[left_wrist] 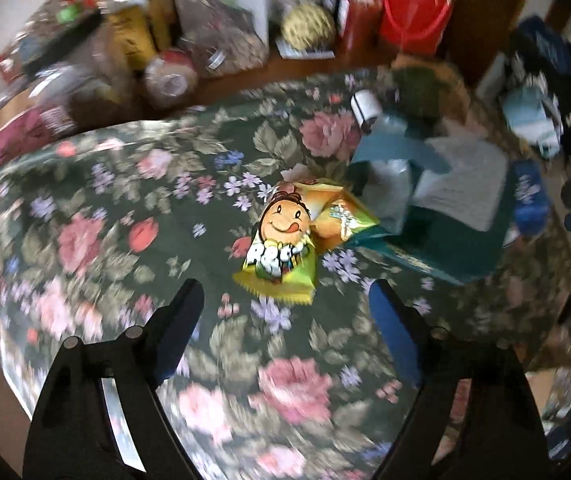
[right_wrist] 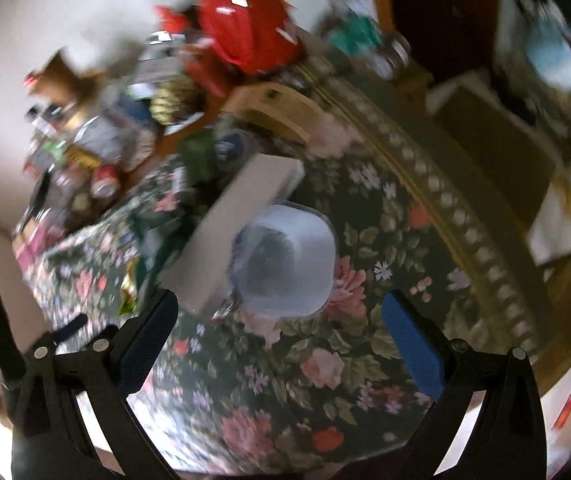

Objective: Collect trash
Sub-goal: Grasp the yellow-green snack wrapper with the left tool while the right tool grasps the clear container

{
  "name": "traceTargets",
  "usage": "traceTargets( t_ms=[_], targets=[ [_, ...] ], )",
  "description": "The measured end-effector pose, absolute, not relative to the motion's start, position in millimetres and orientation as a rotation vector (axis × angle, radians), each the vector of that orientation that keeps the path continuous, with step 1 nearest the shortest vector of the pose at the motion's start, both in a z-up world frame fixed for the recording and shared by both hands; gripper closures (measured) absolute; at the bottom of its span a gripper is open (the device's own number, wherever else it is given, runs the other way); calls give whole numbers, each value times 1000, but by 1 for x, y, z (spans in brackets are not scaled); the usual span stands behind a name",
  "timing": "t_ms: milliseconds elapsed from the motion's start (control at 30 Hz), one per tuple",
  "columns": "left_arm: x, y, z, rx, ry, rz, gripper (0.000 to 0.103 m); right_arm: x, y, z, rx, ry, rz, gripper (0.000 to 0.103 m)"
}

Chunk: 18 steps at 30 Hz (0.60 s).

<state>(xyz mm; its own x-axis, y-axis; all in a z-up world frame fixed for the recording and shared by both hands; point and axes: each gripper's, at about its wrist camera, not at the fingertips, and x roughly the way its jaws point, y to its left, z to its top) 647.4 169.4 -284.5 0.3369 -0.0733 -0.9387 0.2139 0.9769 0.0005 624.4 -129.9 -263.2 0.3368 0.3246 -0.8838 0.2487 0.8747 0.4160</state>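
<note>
A yellow-green snack wrapper point(left_wrist: 285, 240) with a cartoon face lies on the floral tablecloth point(left_wrist: 105, 220), just ahead of my left gripper point(left_wrist: 285, 292), which is open and empty above the cloth. A second orange wrapper point(left_wrist: 341, 216) lies against it on the right. In the right wrist view my right gripper point(right_wrist: 281, 312) is open and empty, above a translucent blue plastic cup point(right_wrist: 285, 256) that stands on the tablecloth point(right_wrist: 365, 320). A sliver of the wrapper point(right_wrist: 129, 292) shows at the left.
A teal box point(left_wrist: 425, 240) and a white book point(left_wrist: 465, 184) lie right of the wrappers. Jars, boxes and a red container point(left_wrist: 417, 8) crowd the table's far side. A white box point(right_wrist: 241, 224) lies beside the cup. The table edge point(right_wrist: 485, 240) curves at right.
</note>
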Motion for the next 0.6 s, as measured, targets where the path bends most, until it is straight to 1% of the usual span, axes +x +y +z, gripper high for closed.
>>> traceTargets(
  t_ms=[133, 300, 367, 400, 433, 500, 533, 567, 600],
  targets=[
    [665, 161, -305, 201, 1251, -221, 19, 632, -140, -281, 658, 1273, -4, 2],
    [676, 153, -314, 260, 1235, -242, 20, 639, -145, -293, 774, 1279, -18, 2],
    [679, 153, -315, 251, 1233, -248, 29, 641, -142, -294, 788, 1285, -9, 3],
    [680, 153, -316, 240, 1233, -249, 32, 642, -141, -294, 791, 1288, -2, 6],
    [681, 154, -317, 227, 1233, -247, 38, 643, -138, -294, 790, 1293, 9, 8],
    [687, 156, -318, 205, 1234, -241, 51, 645, -135, -295, 779, 1301, 33, 16],
    [687, 157, -318, 191, 1236, -235, 64, 645, -134, -294, 770, 1305, 46, 18],
    [689, 159, -319, 184, 1241, -229, 75, 650, -135, -298, 767, 1306, 61, 24],
    [692, 161, -320, 166, 1249, -223, 77, 651, -134, -297, 760, 1311, 78, 30]
  ],
)
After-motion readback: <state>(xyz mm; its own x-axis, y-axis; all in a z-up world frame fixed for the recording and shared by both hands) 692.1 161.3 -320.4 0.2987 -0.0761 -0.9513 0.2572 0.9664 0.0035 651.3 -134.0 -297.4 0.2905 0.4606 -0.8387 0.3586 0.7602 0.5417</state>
